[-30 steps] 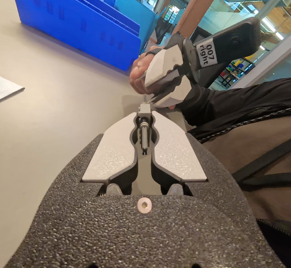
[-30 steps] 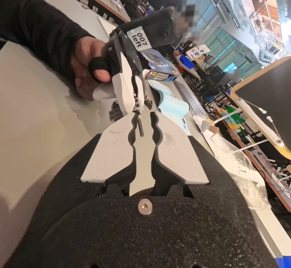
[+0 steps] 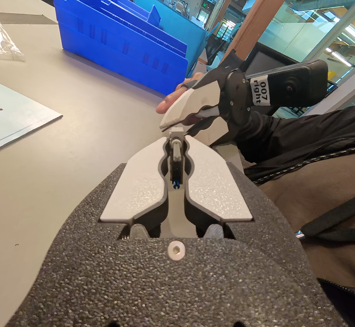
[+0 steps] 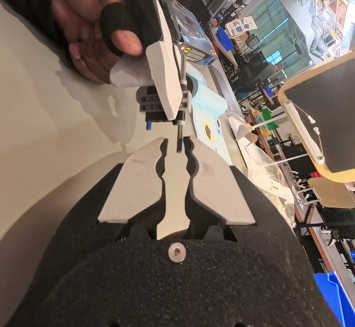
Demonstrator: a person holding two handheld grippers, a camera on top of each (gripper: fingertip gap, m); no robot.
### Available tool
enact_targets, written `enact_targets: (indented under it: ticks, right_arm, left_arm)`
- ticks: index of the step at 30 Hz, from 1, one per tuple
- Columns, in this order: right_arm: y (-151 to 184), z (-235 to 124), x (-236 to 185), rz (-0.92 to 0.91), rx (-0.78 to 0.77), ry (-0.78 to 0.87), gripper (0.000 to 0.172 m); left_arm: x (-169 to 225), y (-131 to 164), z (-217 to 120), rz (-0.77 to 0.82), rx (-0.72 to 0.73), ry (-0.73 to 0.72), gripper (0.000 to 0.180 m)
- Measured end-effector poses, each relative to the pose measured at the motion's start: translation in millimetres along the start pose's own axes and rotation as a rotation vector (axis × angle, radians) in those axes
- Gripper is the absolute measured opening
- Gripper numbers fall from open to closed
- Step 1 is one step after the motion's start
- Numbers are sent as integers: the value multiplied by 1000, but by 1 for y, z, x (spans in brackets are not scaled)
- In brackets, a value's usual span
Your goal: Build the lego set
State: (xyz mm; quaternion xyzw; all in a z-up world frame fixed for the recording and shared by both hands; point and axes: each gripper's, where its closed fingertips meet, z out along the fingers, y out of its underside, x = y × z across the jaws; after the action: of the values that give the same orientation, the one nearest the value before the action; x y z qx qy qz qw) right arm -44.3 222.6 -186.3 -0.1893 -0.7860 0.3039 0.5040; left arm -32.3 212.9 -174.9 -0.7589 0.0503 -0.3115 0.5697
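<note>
One small assembly of grey and black plastic building bricks is being held up off the pale grey tabletop, pinched between the fingertips of the left gripper, whose white jaws are standing narrowly apart and pressing on its sides. A light grey ribbed pin is lying along the top of the assembly, a small blue peg is sticking out at one end, and a thin dark axle rod is poking out toward the right gripper. That gripper's jaws are standing apart around the rod's free end; a gap is showing on the left of the rod, while on the right the rod is sitting just beside the finger, so it does not look gripped.

The assembly looks light and stiff, though probably easy to pull apart at its joints, and the rod looks smooth and likely to slip; the blocky grey body seems the safest place to take hold.

Farther out, a stack of bright blue plastic bins is standing on the table, a white sheet of paper is lying to the left, and a pale blue booklet is lying beyond the grippers.
</note>
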Motion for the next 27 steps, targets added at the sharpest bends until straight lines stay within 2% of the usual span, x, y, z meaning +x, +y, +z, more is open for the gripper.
enact_targets:
  ticks: [3,8,9,14,17,18,20,22,25,27]
  right_arm:
    - [0,2,1,-7,-10,23,5]
    - [3,4,4,54,-37,17,4]
    - [6,5,5,71,-50,16,4]
    - [20,5,14,138,-101,26,4]
    - [28,6,23,119,-142,81,4]
    - [30,7,25,96,-159,100,4]
    - [34,10,25,62,-191,110,4]
    - [38,14,21,36,-220,101,4]
    - [43,19,14,8,-250,75,4]
    - [44,21,11,-6,-260,60,4]
  left_arm:
    - [1,0,1,3,1,6,12]
    - [-3,-3,0,10,15,-17,13]
    - [-6,-5,-1,30,24,-37,20]
    - [-23,-15,-16,204,20,-160,80]
    - [-39,-43,-37,295,131,-300,92]
    - [-43,-56,-47,305,207,-336,91]
    - [-51,-83,-72,321,379,-419,78]
    - [-60,-107,-99,375,546,-510,52]
    - [-70,-130,-126,424,678,-560,3]
    - [-80,-141,-140,480,721,-627,0]
